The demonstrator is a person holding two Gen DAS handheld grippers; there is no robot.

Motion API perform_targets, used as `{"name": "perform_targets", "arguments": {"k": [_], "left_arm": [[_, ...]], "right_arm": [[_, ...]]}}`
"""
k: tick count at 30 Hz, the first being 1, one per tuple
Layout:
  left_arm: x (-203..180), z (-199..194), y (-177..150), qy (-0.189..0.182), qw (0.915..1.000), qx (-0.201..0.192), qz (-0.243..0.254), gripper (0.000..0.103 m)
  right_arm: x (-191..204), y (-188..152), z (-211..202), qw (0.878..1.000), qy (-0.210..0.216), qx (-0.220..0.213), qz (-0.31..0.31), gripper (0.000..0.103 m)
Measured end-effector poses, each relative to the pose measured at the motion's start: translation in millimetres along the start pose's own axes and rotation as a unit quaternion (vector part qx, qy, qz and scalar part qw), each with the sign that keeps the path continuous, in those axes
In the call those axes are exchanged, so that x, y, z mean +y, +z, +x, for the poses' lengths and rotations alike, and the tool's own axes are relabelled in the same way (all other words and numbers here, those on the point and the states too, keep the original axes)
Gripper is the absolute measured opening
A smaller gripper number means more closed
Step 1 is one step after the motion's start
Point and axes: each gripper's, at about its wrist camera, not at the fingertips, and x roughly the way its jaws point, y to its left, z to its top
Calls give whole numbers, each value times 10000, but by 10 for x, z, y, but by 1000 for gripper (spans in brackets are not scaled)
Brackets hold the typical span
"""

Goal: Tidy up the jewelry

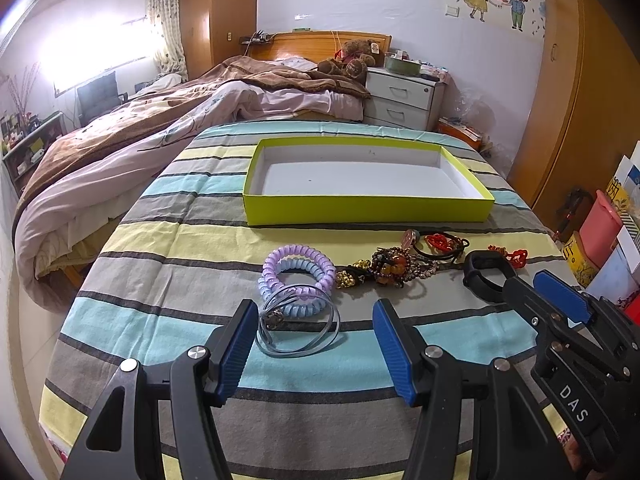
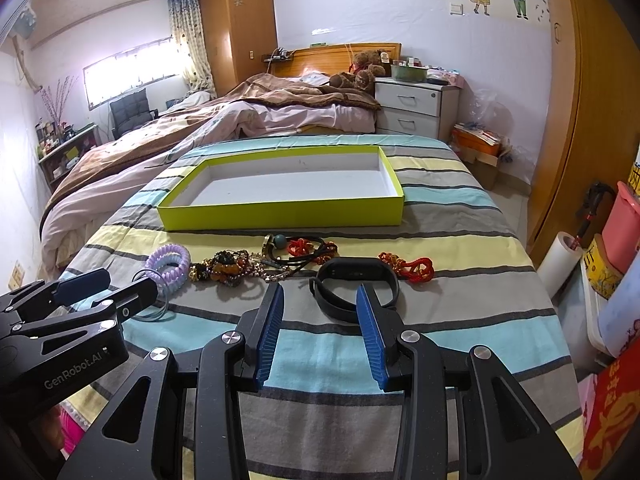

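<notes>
A yellow-green tray [image 1: 368, 210] [image 2: 280, 212] with a white inside sits empty on the striped cloth. In front of it lies jewelry: purple and blue coil bands [image 1: 298, 270] [image 2: 170, 262], a grey thin bangle [image 1: 298, 326], an amber bead cluster [image 1: 390, 268] [image 2: 228, 266], red knots [image 1: 510, 256] [image 2: 408, 266] and a black wristband [image 1: 486, 280] [image 2: 354, 288]. My left gripper [image 1: 316, 316] [image 2: 104, 284] is open, just short of the bangle. My right gripper [image 2: 320, 300] [image 1: 524, 280] is open, with its fingertips at the black wristband.
The table's striped cloth [image 1: 200, 216] ends at the right near stacked boxes and a pink bin [image 2: 624, 224]. A bed [image 1: 160, 128] lies to the left and behind. A white nightstand [image 2: 416, 108] stands behind the table.
</notes>
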Motion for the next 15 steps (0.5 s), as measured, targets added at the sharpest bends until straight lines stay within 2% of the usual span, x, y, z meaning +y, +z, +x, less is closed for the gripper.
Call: {"name": "perform_targets", "arguments": {"k": [15], "left_arm": [[-1, 11, 1, 7, 10000, 7, 3, 59]], "right_arm": [[1, -9, -8, 10000, -14, -4, 1, 39]]}}
